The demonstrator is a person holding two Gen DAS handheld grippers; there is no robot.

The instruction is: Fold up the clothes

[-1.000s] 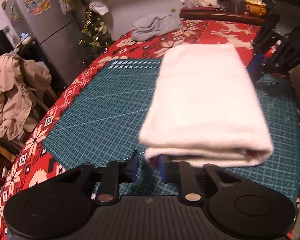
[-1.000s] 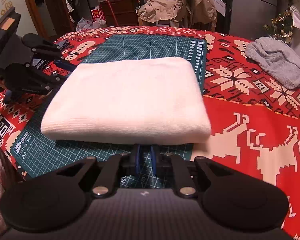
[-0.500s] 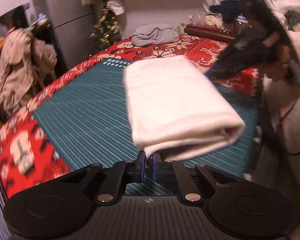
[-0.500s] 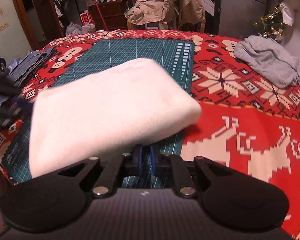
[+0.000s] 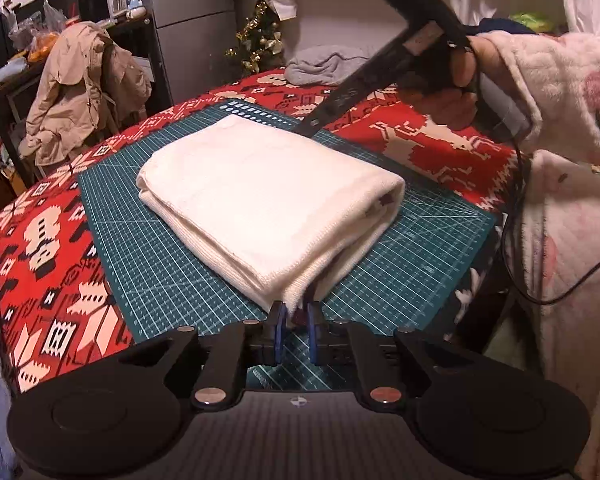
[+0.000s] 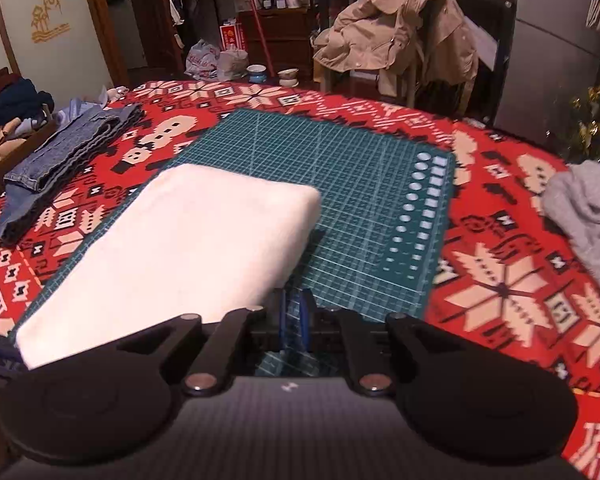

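Left gripper point(image 5: 296, 322) nearly closed; right gripper point(image 6: 294, 312) nearly closed, angled down.

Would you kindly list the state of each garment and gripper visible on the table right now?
white towel: folded into a thick stack, on the green cutting mat.
left gripper: shut on the towel's near corner.
right gripper: fingers nearly together at the towel's edge; grip unclear.
jeans: folded, on the tablecloth.
grey garment: crumpled, unfolded.
beige jacket: draped over a chair.
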